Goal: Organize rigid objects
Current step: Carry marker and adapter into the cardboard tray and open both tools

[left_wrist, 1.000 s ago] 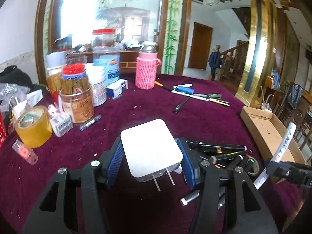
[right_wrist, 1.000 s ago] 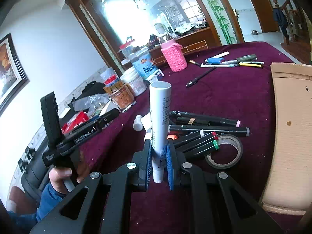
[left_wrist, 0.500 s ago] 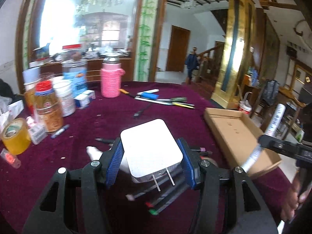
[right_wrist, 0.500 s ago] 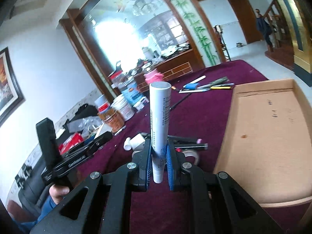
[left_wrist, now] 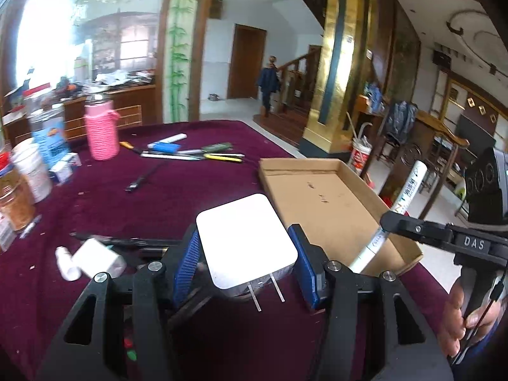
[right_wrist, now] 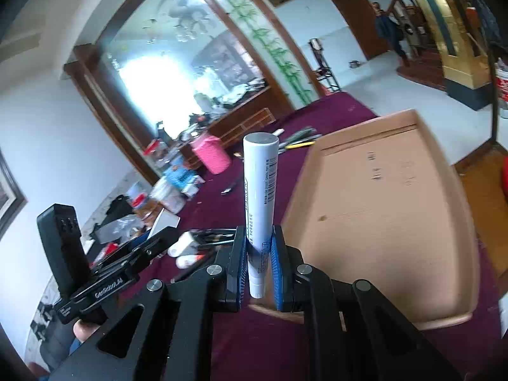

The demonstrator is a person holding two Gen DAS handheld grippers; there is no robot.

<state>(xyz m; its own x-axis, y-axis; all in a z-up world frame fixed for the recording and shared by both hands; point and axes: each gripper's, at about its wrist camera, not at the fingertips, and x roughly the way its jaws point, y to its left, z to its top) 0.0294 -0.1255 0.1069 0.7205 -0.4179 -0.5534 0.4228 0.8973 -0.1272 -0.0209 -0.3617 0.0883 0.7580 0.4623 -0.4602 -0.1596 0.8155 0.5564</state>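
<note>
Big room with a mirrored wall, gold pillar and a staircase way in the back, all seen over a table (left_wrist: 190,187) covered in dark red cloth.

Closest in on the left wrist view: left gripper (left_wrist: 245,265), blue fingers (left_wrist: 185,262) pinching a white plug adapter (left_wrist: 244,243) from both sides, two metal prongs sticking back toward the camera. Just left of those fingers, a small white box (left_wrist: 98,258) and a little white bottle (left_wrist: 65,263) lying by some dark pens. Right of the fingers, right gripper (left_wrist: 385,220) squeezing a white tube (left_wrist: 393,219) low down, tilted over the near corner of the cardboard tray (left_wrist: 320,203). Bare cardboard inside that tray.

Right wrist view: right gripper (right_wrist: 258,265) with fingers (right_wrist: 241,262) pressed tight on the tube (right_wrist: 260,190), cap end pointing away. Tray (right_wrist: 381,209) just right of and beyond the fingers. Left gripper (right_wrist: 158,243) off to the left, over the pen pile.

Further out past the left fingers: loose pens and screwdrivers (left_wrist: 193,154), then a pink knitted bottle cover (left_wrist: 101,133), jars (left_wrist: 30,171) far left.
</note>
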